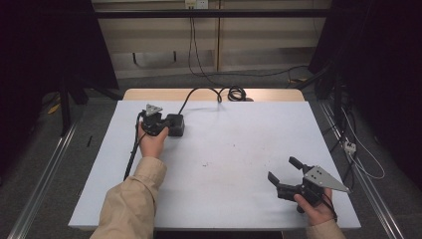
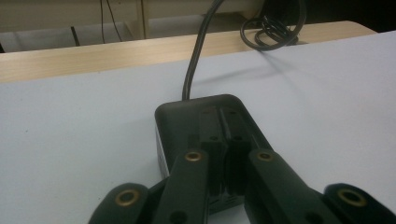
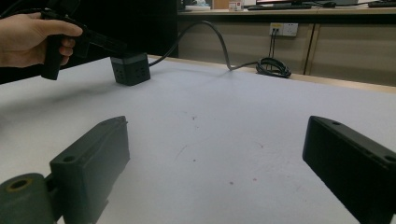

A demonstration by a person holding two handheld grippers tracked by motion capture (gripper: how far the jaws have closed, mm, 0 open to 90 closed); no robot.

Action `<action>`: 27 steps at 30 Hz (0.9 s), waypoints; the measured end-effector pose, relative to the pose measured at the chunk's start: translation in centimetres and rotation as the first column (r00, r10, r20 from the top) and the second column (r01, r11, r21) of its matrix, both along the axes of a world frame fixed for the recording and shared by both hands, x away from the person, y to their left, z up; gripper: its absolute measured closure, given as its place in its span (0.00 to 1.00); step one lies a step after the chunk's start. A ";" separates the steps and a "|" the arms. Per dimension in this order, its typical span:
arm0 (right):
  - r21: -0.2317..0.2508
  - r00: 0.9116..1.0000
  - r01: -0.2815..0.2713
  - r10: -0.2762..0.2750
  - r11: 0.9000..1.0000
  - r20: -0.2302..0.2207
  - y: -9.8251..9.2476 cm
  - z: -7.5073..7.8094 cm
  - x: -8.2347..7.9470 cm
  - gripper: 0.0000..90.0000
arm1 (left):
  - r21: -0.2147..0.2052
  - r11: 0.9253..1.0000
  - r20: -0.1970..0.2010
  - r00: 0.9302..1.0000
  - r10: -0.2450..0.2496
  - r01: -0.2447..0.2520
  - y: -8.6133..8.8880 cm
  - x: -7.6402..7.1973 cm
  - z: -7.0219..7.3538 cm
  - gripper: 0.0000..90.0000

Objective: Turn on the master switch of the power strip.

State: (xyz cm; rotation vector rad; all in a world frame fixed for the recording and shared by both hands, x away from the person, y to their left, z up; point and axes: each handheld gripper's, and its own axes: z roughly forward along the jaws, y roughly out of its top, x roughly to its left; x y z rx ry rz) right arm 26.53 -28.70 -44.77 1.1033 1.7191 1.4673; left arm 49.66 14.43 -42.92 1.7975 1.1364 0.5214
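High view: my left gripper (image 1: pixel 158 121), upper left, touches black power cube (image 1: pixel 175 124) | Left gripper view: jaws pressed together atop the cube (image 2: pixel 187 121); I'd press straight down | Right gripper view: right gripper (image 3: pixel 215 154) wide, empty; keep parked.

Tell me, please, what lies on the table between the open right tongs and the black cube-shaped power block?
Nothing: in the right gripper view, bare white tabletop with faint specks runs from the right tongs to the black cube-shaped power block.
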 end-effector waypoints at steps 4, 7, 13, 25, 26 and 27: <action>0.000 1.000 0.002 -0.002 1.000 -0.001 0.0 0.0 0.0 0.07 | -0.010 1.000 -0.006 1.000 0.012 -0.012 0.0 0.0 0.0 0.95; 0.000 1.000 0.002 -0.002 1.000 0.000 -0.1 0.0 0.0 0.07 | -0.014 1.000 -0.002 1.000 0.000 0.000 0.1 0.0 0.0 0.90; 0.001 1.000 0.003 -0.003 1.000 -0.002 0.0 0.0 0.0 0.07 | -0.011 1.000 -0.003 1.000 -0.006 0.006 0.1 -0.1 0.2 0.81; -0.013 1.000 -0.007 0.007 1.000 0.004 0.3 0.0 0.1 0.07 | -0.035 0.999 -0.006 1.000 -0.026 0.026 0.2 -0.5 0.8 0.66; -0.014 1.000 -0.009 0.009 1.000 0.004 0.3 0.0 0.1 0.07 | -0.036 0.999 -0.010 1.000 -0.030 0.030 0.3 -0.6 0.8 0.64; -0.016 1.000 -0.011 0.011 1.000 0.005 0.3 0.0 0.1 0.07 | -0.033 0.999 -0.012 0.999 -0.034 0.033 0.3 -0.6 0.9 0.63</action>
